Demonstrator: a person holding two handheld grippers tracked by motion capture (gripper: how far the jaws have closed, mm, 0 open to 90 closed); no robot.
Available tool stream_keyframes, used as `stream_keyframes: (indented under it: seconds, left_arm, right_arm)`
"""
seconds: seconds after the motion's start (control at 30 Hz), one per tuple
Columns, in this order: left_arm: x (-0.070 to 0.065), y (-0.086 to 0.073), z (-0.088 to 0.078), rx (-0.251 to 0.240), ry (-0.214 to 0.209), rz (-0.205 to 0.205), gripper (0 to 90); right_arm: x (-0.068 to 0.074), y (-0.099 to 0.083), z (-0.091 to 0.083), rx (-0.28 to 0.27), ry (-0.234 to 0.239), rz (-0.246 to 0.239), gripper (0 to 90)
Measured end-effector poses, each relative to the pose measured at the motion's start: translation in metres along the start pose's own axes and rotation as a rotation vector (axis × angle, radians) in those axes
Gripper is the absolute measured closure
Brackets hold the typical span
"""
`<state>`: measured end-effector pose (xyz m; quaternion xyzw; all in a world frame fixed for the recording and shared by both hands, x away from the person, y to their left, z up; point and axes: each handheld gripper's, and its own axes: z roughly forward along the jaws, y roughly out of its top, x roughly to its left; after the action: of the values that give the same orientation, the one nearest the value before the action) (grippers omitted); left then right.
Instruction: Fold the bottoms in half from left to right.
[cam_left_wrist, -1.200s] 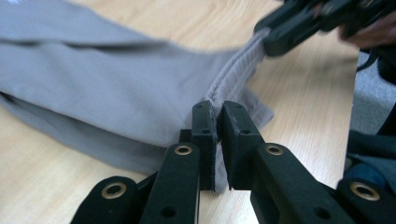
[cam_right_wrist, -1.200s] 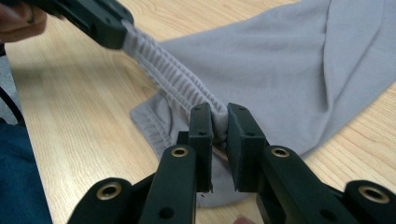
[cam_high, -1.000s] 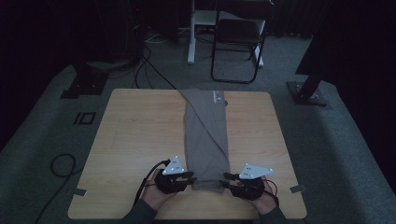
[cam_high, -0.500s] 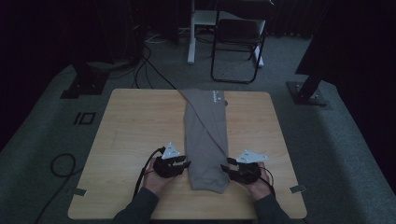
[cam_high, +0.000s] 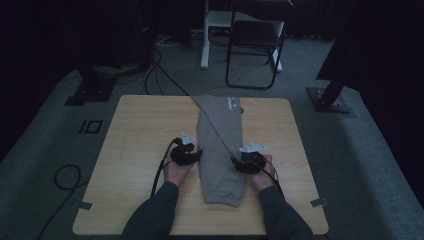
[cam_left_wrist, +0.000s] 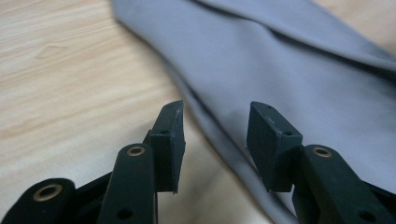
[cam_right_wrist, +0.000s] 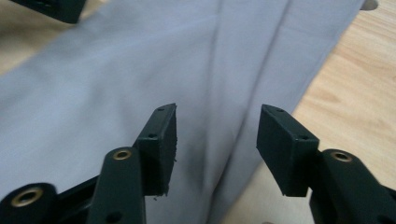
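Dark sleeves (cam_high: 150, 215), black tools, brass rivets

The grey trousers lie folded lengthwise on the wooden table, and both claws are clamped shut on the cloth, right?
Not quite: the grey trousers do lie lengthwise on the wooden table, but both gripper views show the left claw and right claw open, nothing pinched.

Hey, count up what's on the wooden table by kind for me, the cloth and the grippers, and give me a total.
Grey garment, folded long: 1
Black two-jaw grippers, left gripper and right gripper, one at each side of it: 2
Total: 3
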<state>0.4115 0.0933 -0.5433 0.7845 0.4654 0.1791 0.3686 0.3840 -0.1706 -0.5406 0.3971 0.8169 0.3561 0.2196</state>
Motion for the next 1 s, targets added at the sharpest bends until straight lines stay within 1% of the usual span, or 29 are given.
stream_keyframes:
  seconds: [0.07,0.13,0.27,0.3,0.37,0.4,0.43,0.5,0.57,0.6,0.63,0.67,0.7,0.73,0.77,0.83,0.87,0.93,0.97,1.0]
  left_arm:
    - [0.004,0.003,0.008,0.010,0.013,-0.026,55.2]
    - [0.006,0.005,0.013,0.017,0.017,-0.037,55.2]
    - [0.007,0.008,0.020,0.025,0.026,-0.038,57.1]
    - [0.006,0.007,0.020,0.019,0.030,-0.038,57.6]
    - [0.006,0.008,0.022,0.014,0.036,-0.035,60.9]
    - [0.005,0.008,0.022,0.014,0.044,-0.028,64.6]
    - [0.004,0.008,0.022,0.014,0.054,-0.022,67.1]
    - [0.005,0.008,0.022,0.015,0.052,-0.019,72.9]
    - [0.005,0.008,0.022,0.015,0.046,-0.018,77.4]
    - [0.006,0.007,0.022,0.014,0.043,-0.017,79.2]
    - [0.006,0.007,0.022,0.013,0.038,-0.017,81.3]
    - [0.005,0.007,0.022,0.011,0.034,-0.015,83.4]
    - [0.004,0.007,0.022,0.009,0.035,-0.009,85.1]
    - [0.004,0.007,0.022,0.009,0.035,-0.009,86.4]
    - [0.002,0.008,0.022,0.010,0.041,0.002,87.5]
    - [0.002,0.008,0.023,0.011,0.047,0.005,87.8]
    - [0.002,0.008,0.023,0.012,0.046,0.003,87.8]
    - [0.003,0.008,0.023,0.013,0.042,-0.003,87.5]
    - [0.003,0.009,0.023,0.013,0.046,-0.006,85.6]
    - [0.004,0.010,0.024,0.012,0.042,-0.013,80.8]
  right_arm:
    - [-0.003,0.006,0.014,0.017,-0.007,0.017,43.6]
    - [-0.004,0.013,0.026,0.027,-0.026,0.017,41.4]
    - [-0.009,0.028,0.044,0.027,-0.050,0.025,39.6]
    - [-0.011,0.031,0.048,0.027,-0.054,0.030,39.5]
    - [-0.015,0.035,0.056,0.032,-0.055,0.039,40.1]
    - [-0.017,0.036,0.059,0.042,-0.061,0.036,40.1]
    - [-0.020,0.037,0.062,0.035,-0.062,0.039,41.9]
    - [-0.026,0.037,0.062,0.038,-0.079,0.062,45.1]
    - [-0.034,0.036,0.060,0.043,-0.122,0.090,49.6]
    - [-0.038,0.034,0.059,0.045,-0.140,0.116,51.7]
    - [-0.045,0.032,0.057,0.040,-0.146,0.157,54.3]
    - [-0.049,0.030,0.056,0.037,-0.146,0.180,56.3]
    - [-0.053,0.028,0.054,0.032,-0.147,0.203,60.3]
    - [-0.055,0.027,0.053,0.029,-0.149,0.214,64.0]
    - [-0.056,0.026,0.052,0.027,-0.165,0.218,68.3]
    - [-0.058,0.024,0.051,0.033,-0.197,0.229,72.1]
    - [-0.059,0.023,0.051,0.030,-0.186,0.244,73.3]
    - [-0.059,0.023,0.050,0.031,-0.181,0.240,73.5]
    - [-0.058,0.023,0.050,0.033,-0.181,0.231,72.5]
    - [-0.057,0.025,0.050,0.030,-0.179,0.228,69.9]
